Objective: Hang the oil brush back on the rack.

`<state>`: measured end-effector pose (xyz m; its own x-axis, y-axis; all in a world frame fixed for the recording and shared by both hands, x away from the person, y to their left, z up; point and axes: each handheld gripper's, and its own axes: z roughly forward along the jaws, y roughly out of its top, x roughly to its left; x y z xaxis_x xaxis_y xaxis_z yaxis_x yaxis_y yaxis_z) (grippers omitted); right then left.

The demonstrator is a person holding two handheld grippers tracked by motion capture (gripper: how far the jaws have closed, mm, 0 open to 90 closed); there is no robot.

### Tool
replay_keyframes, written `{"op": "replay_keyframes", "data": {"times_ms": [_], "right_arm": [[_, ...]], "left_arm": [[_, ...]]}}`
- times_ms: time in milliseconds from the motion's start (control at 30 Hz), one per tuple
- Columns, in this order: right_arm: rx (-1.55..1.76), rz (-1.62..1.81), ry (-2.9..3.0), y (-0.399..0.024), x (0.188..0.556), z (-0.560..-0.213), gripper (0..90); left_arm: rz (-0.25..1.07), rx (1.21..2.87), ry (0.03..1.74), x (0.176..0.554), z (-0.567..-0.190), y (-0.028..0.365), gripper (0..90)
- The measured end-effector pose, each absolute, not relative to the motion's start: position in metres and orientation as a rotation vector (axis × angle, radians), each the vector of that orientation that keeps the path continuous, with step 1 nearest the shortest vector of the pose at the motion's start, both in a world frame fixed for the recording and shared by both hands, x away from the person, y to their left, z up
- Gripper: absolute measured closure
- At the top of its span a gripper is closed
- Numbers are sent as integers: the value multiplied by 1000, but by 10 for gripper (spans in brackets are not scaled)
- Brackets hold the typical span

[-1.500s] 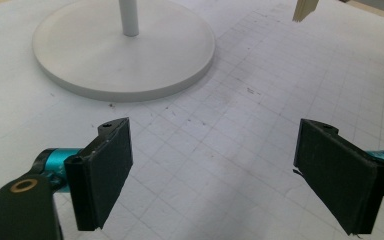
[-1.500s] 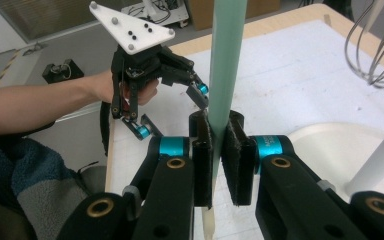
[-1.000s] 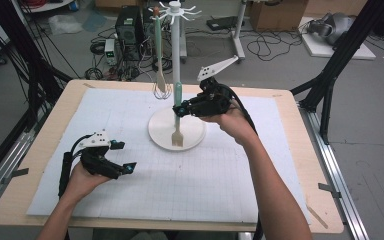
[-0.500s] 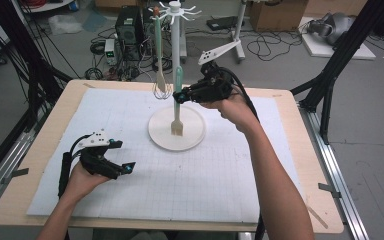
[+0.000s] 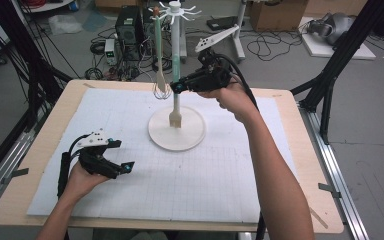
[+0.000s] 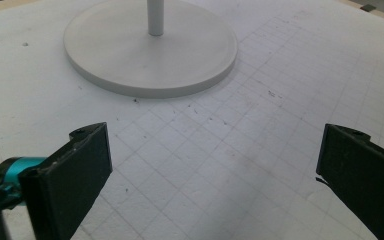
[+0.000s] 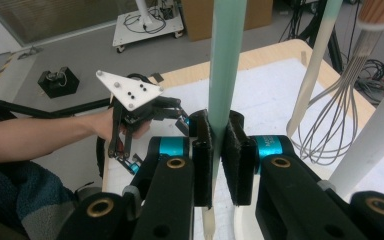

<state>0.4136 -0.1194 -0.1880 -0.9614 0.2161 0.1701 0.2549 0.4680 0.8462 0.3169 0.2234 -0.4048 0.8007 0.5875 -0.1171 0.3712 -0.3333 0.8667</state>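
Carefully now: my right tool (image 5: 178, 88) clamps the mint-green silicone brush (image 5: 175, 105) above the round white stand base (image 5: 192, 140); I'd lift straight toward a hook. Left tool (image 5: 122, 155) gapes empty.

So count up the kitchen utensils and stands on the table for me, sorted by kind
Brush with a mint green handle, held in the right gripper: 1
Wire whisk, hanging from the stand: 1
White hanging stand: 1
Total: 3
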Motion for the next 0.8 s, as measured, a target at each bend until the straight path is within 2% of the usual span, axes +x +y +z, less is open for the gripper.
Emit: {"op": "replay_keyframes", "data": {"times_ms": [800], "right_arm": [[-424,-1586,-2676,-109,430,-146,834]], "left_arm": [[269,1952,721,317,-404,227,17]]}}
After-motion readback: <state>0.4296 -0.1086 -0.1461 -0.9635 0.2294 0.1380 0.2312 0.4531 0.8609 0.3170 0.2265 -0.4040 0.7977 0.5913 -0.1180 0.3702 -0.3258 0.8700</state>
